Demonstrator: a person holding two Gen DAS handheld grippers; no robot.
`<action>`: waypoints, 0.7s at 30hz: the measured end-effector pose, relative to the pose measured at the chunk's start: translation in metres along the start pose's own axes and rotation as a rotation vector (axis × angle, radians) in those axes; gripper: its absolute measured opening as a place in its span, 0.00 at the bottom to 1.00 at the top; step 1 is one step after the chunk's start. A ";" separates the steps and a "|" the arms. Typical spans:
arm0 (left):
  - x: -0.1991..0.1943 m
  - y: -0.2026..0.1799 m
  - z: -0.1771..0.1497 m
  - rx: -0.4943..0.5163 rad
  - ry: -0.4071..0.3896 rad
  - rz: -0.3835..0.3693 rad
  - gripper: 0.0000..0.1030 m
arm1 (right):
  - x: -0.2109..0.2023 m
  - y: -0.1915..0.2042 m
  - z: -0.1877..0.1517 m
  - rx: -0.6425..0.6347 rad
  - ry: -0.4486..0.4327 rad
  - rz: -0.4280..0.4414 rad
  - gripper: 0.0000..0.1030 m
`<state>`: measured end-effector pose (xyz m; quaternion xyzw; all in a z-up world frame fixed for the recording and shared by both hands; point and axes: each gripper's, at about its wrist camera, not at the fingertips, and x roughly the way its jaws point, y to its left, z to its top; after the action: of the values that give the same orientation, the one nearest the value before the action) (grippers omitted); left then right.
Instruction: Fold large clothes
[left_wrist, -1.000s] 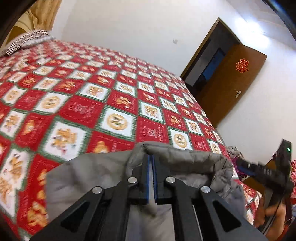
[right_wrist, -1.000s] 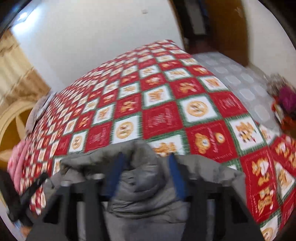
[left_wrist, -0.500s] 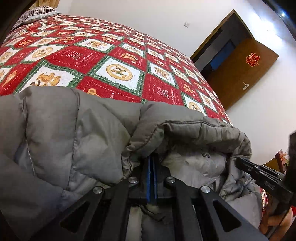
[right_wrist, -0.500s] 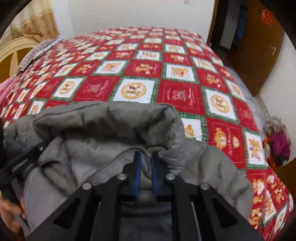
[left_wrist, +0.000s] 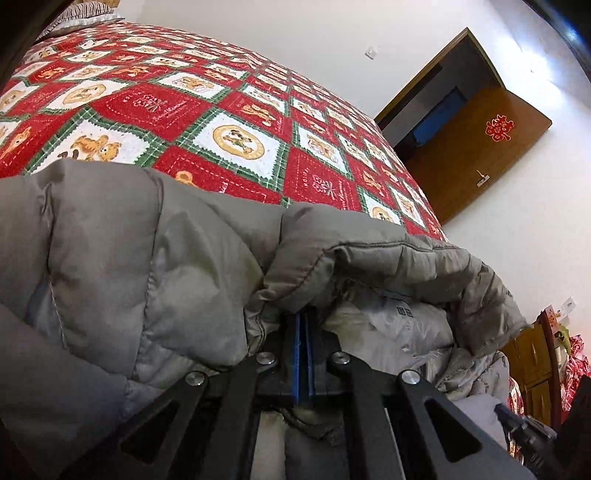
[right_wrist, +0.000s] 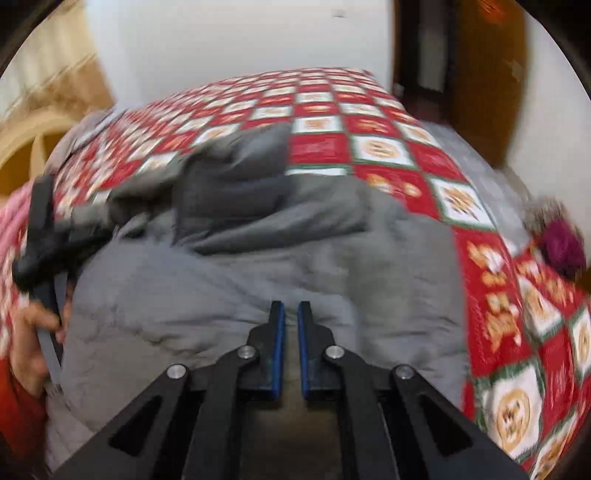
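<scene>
On the bed (left_wrist: 229, 122), the left gripper (left_wrist: 303, 325) stays out of nothing: it pinches the grey jacket's (left_wrist: 129, 258) collar. The right gripper (right_wrist: 290, 314), blurred, apparently empty above the jacket, is opening slightly.

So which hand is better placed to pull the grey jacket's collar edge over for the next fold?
Probably left: the left gripper is shut on the grey jacket at its collar, while the right gripper has nothing between its opening jaws.

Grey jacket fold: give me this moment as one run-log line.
jacket: bunched on bedspread | left hand-held gripper: shut on jacket | right hand-held gripper: opening, nothing between pads
</scene>
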<state>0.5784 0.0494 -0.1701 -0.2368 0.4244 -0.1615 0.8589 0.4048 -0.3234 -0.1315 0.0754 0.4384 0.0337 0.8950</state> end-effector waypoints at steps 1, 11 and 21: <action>0.000 0.000 0.000 0.000 -0.001 0.000 0.02 | -0.010 -0.006 0.008 0.046 -0.039 0.017 0.16; 0.000 0.001 0.001 -0.005 -0.005 -0.009 0.02 | 0.036 0.028 0.130 0.197 0.008 0.034 0.88; 0.001 0.005 0.002 -0.028 -0.004 -0.038 0.02 | 0.060 -0.025 0.051 0.267 0.169 0.078 0.12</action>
<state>0.5806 0.0539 -0.1725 -0.2573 0.4201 -0.1714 0.8532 0.4818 -0.3454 -0.1515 0.2075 0.5095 0.0159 0.8349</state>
